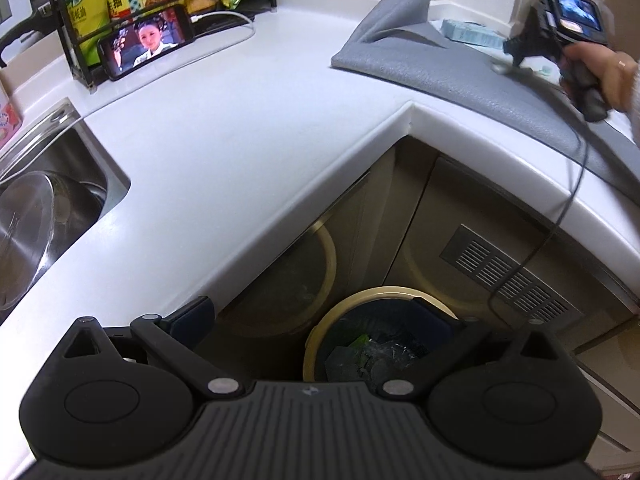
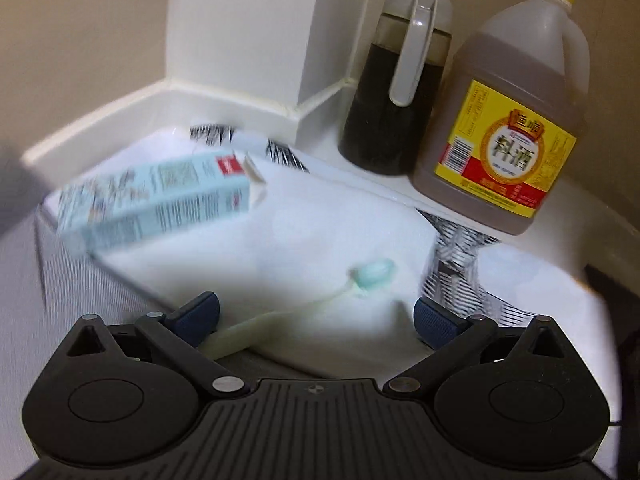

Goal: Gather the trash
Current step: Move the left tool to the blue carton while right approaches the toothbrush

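**A:** Left gripper (image 1: 312, 316) hangs directly above the trash bin (image 1: 316, 344) on the floor, tucked into the inner corner of the white countertop (image 1: 224, 140). That's a drop spot, I'd say: the bin already has green scraps and crumpled film inside.

**B:** And its jaws?

**A:** Spread wide, nothing between them, touching nothing.

**B:** Over on the right?

**A:** Right gripper (image 2: 316, 316) is low over a white cloth, jaws wide apart too. A pale toothbrush (image 2: 304, 300) with a teal head lies between them, handle running by the left fingertip (image 2: 196, 312); blur hides any contact. No grip yet.

**B:** Other trash?

**A:** A light-blue carton (image 2: 156, 200) lying on its side nearby. The cooking wine jug (image 2: 508, 128) and dark-liquid pitcher (image 2: 396, 92) stand upright against the wall, parked out of the way.
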Demonstrator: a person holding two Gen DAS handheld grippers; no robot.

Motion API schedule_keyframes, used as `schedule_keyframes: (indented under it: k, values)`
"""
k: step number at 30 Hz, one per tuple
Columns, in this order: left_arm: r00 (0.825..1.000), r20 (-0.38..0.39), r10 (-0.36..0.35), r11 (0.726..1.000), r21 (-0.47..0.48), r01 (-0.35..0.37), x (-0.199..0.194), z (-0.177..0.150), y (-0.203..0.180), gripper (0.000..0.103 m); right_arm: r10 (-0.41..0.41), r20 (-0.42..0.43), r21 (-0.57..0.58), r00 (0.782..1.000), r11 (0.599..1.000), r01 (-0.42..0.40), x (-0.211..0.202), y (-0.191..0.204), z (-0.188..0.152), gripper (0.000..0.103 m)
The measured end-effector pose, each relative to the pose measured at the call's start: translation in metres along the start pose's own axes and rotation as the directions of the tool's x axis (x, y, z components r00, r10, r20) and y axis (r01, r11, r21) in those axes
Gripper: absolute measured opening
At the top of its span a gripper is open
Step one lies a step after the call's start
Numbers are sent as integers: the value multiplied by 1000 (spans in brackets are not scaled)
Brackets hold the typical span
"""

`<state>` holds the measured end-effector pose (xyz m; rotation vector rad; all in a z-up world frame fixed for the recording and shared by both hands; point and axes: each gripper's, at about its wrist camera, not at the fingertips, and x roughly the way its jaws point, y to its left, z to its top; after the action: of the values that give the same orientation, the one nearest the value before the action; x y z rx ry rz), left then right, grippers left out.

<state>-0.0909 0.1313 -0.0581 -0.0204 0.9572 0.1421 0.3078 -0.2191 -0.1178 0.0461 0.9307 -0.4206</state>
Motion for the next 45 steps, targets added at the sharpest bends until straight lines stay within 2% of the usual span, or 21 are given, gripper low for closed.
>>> schedule_keyframes:
  k: [4,7,10,12,15,18,21,25,27,29,32,35,36,40,45]
  values:
    - [1000,20,-2,1000,11,2,-7,-2,-5,103,52,-37,-7,998,999,-52,-21,-36,-25,103]
    - [1000,26,-4,1000,15,4,-11,-2,-8,103,144,-77,82,987,987,-138,-33,-68,-43,103]
    - [999,47,-2,1000,30,1,-18,1,-13,103,219,-2,234,976,949,-212,-53,-100,-58,103]
    - [998,68,-2,999,52,-2,-23,7,-18,103,240,27,273,970,932,-239,-56,-109,-64,103]
    - [991,133,4,995,103,-18,-32,26,-32,103,267,55,255,962,928,-272,-51,-103,-71,103]
    - [974,228,11,984,169,-51,-37,56,-51,103,263,103,159,959,948,-277,-47,-81,-75,103]
    - [949,314,-5,965,251,-78,-28,100,-78,103,174,101,57,980,982,-180,-38,-62,-74,103]
    - [923,363,-132,929,371,-13,5,167,-119,103,131,124,108,984,984,-145,-31,-72,-74,103]
    - [912,356,-204,891,454,22,31,200,-143,103,126,127,121,984,983,-141,-30,-75,-74,103]
    - [907,346,-238,845,534,19,60,230,-171,103,123,127,116,984,984,-138,-31,-74,-76,103]
    - [909,325,-261,786,618,5,105,270,-210,103,142,135,125,981,979,-159,-31,-76,-76,103]
    - [909,290,-299,751,659,37,144,304,-244,103,125,124,103,984,985,-138,-29,-71,-74,103]
    - [910,284,-303,749,661,43,156,313,-253,103,124,125,101,984,985,-137,-30,-70,-74,103]
    - [931,233,-283,776,626,79,202,348,-275,103,126,125,107,984,984,-139,-29,-71,-74,103]
    - [957,188,-222,782,620,60,250,363,-280,103,126,125,107,984,985,-139,-30,-71,-73,103]
